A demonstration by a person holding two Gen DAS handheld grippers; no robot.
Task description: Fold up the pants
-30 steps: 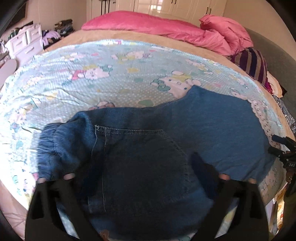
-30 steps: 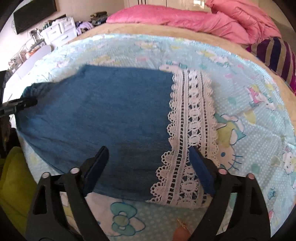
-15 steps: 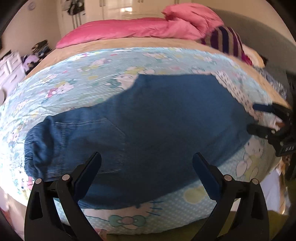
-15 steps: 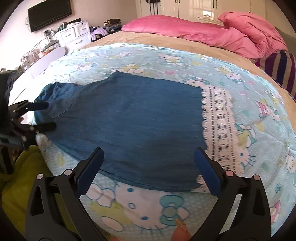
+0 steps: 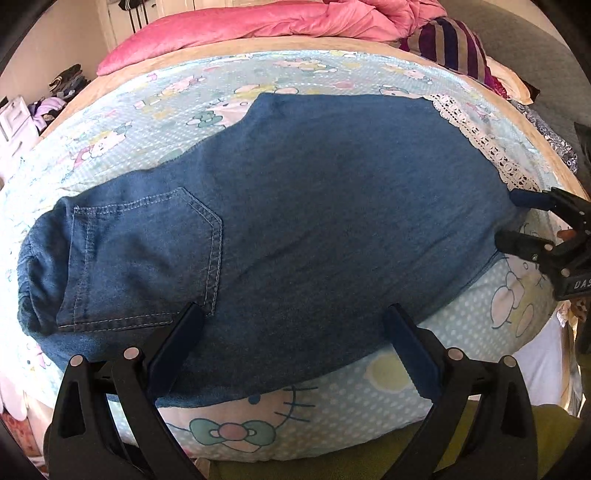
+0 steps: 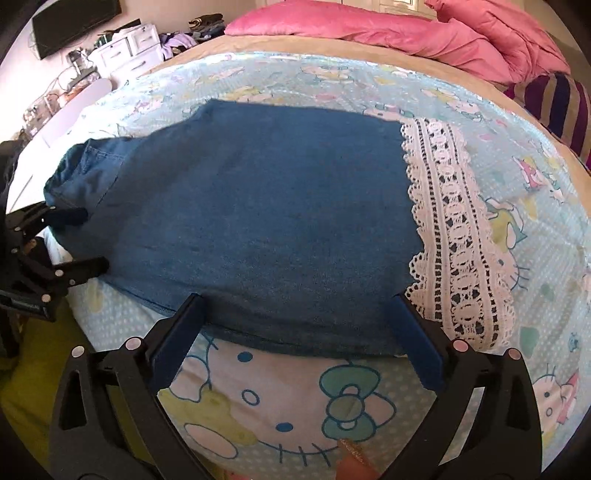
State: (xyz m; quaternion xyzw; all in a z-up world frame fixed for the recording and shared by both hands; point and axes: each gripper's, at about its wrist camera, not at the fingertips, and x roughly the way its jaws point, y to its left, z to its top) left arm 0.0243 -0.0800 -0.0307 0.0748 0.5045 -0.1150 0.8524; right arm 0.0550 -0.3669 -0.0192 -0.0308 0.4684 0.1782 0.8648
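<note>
Blue denim pants (image 5: 332, 203) lie spread flat across the cartoon-cat bedsheet (image 5: 369, 398), with the waist and back pocket (image 5: 147, 258) to the left and a white lace hem (image 6: 454, 236) to the right. My left gripper (image 5: 293, 314) is open wide, its tips over the pants' near edge below the pocket, nothing pinched. My right gripper (image 6: 297, 302) is open wide over the near edge beside the lace. Each gripper shows in the other's view: the right gripper (image 5: 508, 218) near the hem end, the left gripper (image 6: 95, 240) near the waist end.
A pink duvet (image 5: 258, 26) and a striped cushion (image 5: 454, 48) lie at the bed's far end. White drawers (image 6: 125, 51) and a wall screen (image 6: 74, 26) stand beyond the left side. Yellow-green fabric (image 5: 480, 443) lies below the near bed edge.
The left gripper no longer has bunched denim over its fingers; it has drawn back and swung right. The pants now lie flat. The right gripper drew back too and its jaws widened slightly.
</note>
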